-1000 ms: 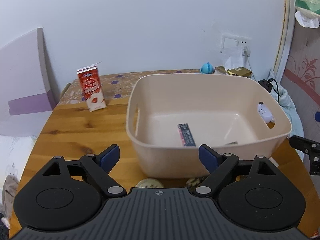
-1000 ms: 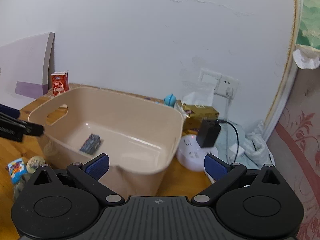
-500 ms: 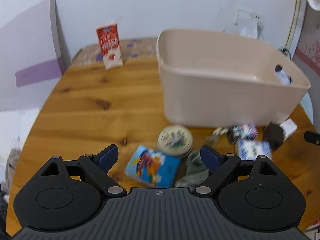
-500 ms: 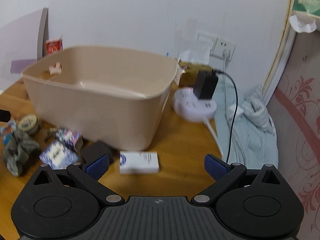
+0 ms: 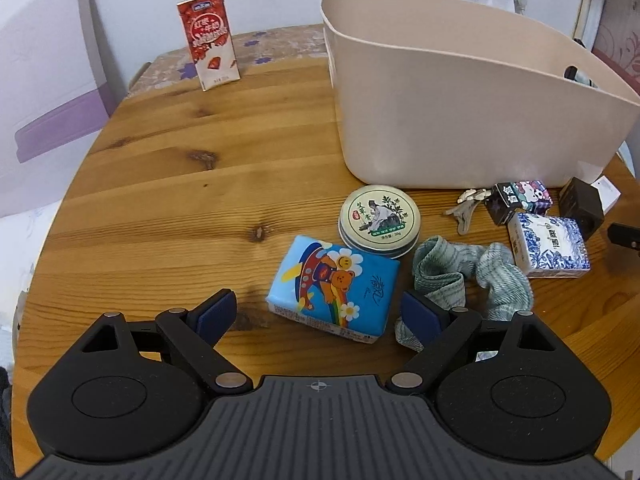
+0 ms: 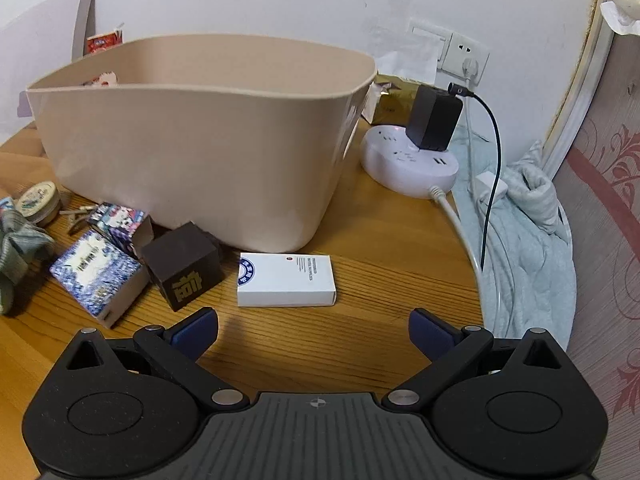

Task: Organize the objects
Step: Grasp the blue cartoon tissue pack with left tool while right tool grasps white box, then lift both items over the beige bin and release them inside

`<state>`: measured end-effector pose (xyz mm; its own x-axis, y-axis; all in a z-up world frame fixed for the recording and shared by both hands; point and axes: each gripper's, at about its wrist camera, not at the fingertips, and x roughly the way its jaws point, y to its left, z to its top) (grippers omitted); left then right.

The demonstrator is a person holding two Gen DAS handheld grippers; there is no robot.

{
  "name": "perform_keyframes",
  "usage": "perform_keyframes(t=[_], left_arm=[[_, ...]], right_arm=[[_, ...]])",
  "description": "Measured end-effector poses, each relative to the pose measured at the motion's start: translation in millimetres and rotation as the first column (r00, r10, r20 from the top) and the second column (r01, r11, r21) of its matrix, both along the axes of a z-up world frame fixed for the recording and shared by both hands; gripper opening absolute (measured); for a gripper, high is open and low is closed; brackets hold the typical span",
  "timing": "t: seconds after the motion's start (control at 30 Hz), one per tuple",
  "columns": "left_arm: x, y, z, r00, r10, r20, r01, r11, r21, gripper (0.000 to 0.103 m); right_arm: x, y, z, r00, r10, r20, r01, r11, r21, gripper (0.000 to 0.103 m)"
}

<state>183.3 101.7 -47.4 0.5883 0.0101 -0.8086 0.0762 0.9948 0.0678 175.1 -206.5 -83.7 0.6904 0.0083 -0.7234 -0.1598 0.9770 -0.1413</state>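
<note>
Right wrist only: white box (image 6: 286, 279) beside beige bin (image 6: 200, 136).

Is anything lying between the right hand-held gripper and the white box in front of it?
Nothing visible. The right hand-held gripper is open, with only bare table before the white box. The dark brown box sits to its left.

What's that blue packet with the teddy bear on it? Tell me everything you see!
The blue packet is a soft-looking, shiny wrapped block, pillow-shaped with rounded edges. Its top shows a cartoon bear riding a rocket over a rainbow, with smiling daisies and dark writing; the near side is white with small print. It lies flat on the wooden table, turned a little askew, just ahead of the open left gripper. Its far corner sits right by the round tin; contact is unclear.
</note>
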Motion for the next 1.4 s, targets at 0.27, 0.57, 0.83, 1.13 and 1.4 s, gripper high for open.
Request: perform_keyframes(t=[0.27,0.57,0.83,1.13,1.4], left_arm=[[17.8,10.0,-12.9,1.000,0.002,-0.025,-0.003,0.998,-0.059,0.092],[16.2,-0.1,-10.7,0.998,-0.059,0.019,0.060,0.997,-0.054,0.070],[8.7,0.5,-9.3,1.000,0.015,0.012,-0.014,0.997,-0.074,0.068],[-16.2,-7.7,8.9,0.998,-0.026,0.057,0.030,0.997,-0.067,0.068],[-32.4,-16.7,51.2,0.983,-0.049,0.176,0.059,0.997,-0.057,0.068]], right_arm=[[13.3,-6.5,-11.5,1.000,-0.014,0.008,0.013,0.998,0.066,0.103],[17.3,-12.4,-14.1,0.999,-0.032,0.027,0.027,0.989,0.148,0.091],[5.0,-8.3,-9.4,0.999,-0.025,0.035,0.020,0.987,0.158,0.055],[-25.6,-14.4,8.2,0.998,-0.024,0.059,0.014,0.985,0.170,0.055],[-48.9,-23.0,38.6,0.992,-0.030,0.122,0.005,0.980,0.198,0.055]])
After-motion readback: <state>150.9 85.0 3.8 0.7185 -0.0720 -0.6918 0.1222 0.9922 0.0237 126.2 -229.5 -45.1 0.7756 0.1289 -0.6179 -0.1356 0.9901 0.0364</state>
